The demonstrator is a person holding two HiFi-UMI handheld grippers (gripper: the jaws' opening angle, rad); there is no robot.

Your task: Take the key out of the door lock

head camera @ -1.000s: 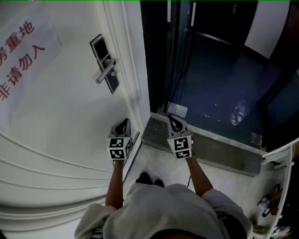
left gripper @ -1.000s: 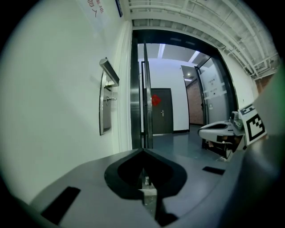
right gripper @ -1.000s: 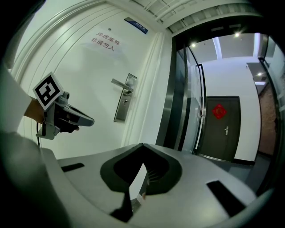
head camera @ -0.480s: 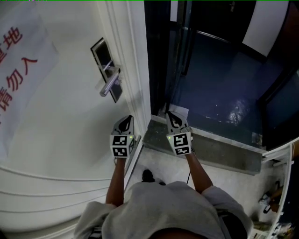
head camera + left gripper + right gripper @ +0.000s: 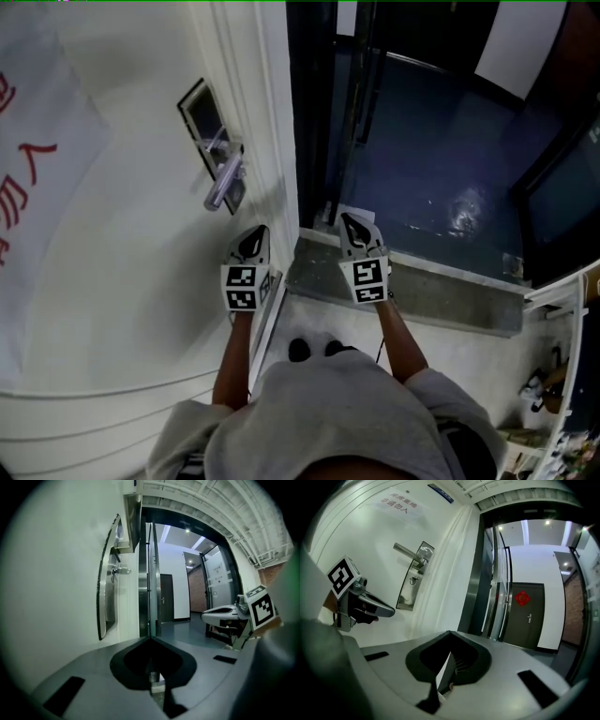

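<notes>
White door [image 5: 122,234] fills the left half of the head view, standing open beside a dark blue floor [image 5: 422,159] and a grey stone threshold [image 5: 422,291]. A paper sign [image 5: 28,178] with red characters hangs on the door. Near the door's edge sits a dark metal lock plate [image 5: 208,127] with a silver handle [image 5: 223,181] pointing out toward us.

In the left gripper view, a small metal piece that looks to be the key [image 5: 121,570] juts from the plate just under the handle. In the head view the handle hides it.

We hold both tools low, well below the lock and touching nothing. The left gripper [image 5: 255,232] hangs near the door's edge, and its jaws are pressed together to a point with nothing between them. The right gripper [image 5: 349,219] hovers over the threshold, apart from the door, and its jaws are likewise clenched and empty. Our grey top [image 5: 328,412] fills the bottom of the head view.
</notes>
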